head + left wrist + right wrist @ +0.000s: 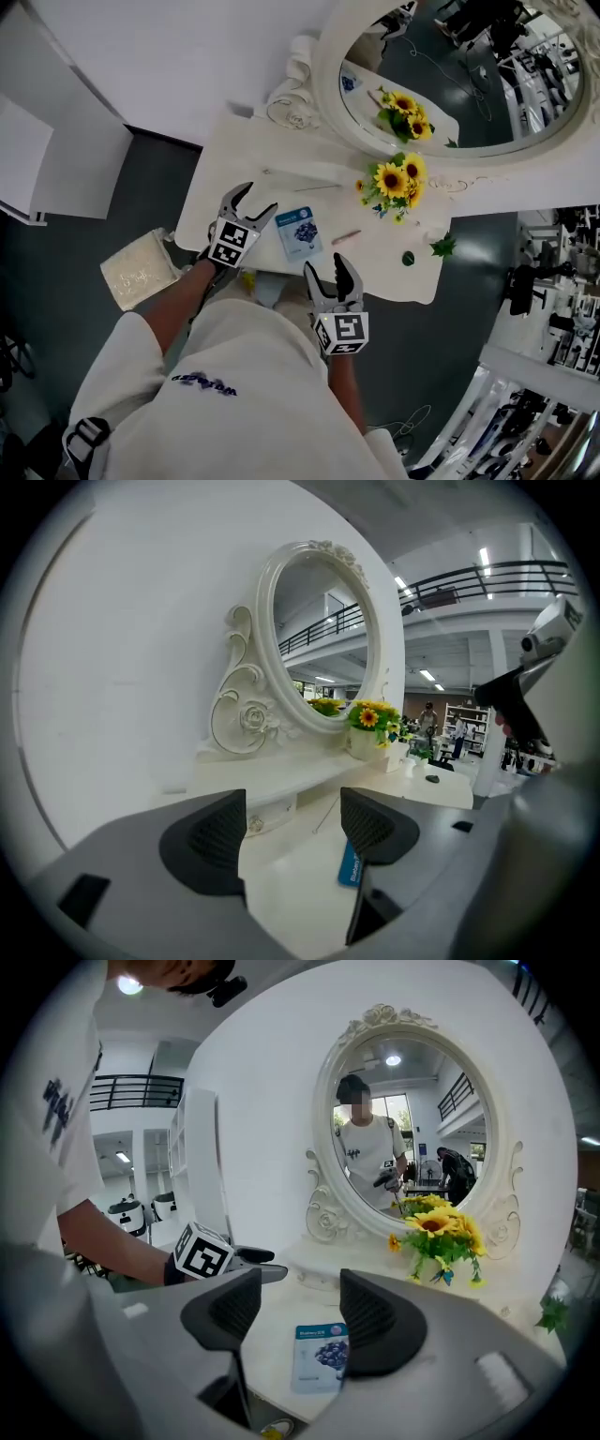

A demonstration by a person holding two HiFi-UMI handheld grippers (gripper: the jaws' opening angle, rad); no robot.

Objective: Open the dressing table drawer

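The white dressing table (281, 178) carries an oval mirror (450, 75) on a raised shelf. In the left gripper view a small drawer with a round knob (255, 824) sits under that shelf. My left gripper (258, 199) hangs over the table's front left part, open, with nothing between its jaws (292, 827). My right gripper (330, 272) is at the table's front edge, also open and empty (291, 1312), and its view shows the left gripper (244, 1260) beside it. The table's front face is hidden under the top in the head view.
A blue sachet (300, 232) lies on the tabletop between the grippers. Sunflowers (394, 183) stand before the mirror, with a green leaf (442, 247) and a small dark object (409, 258) at the right. A beige box (139, 270) sits on the floor at left.
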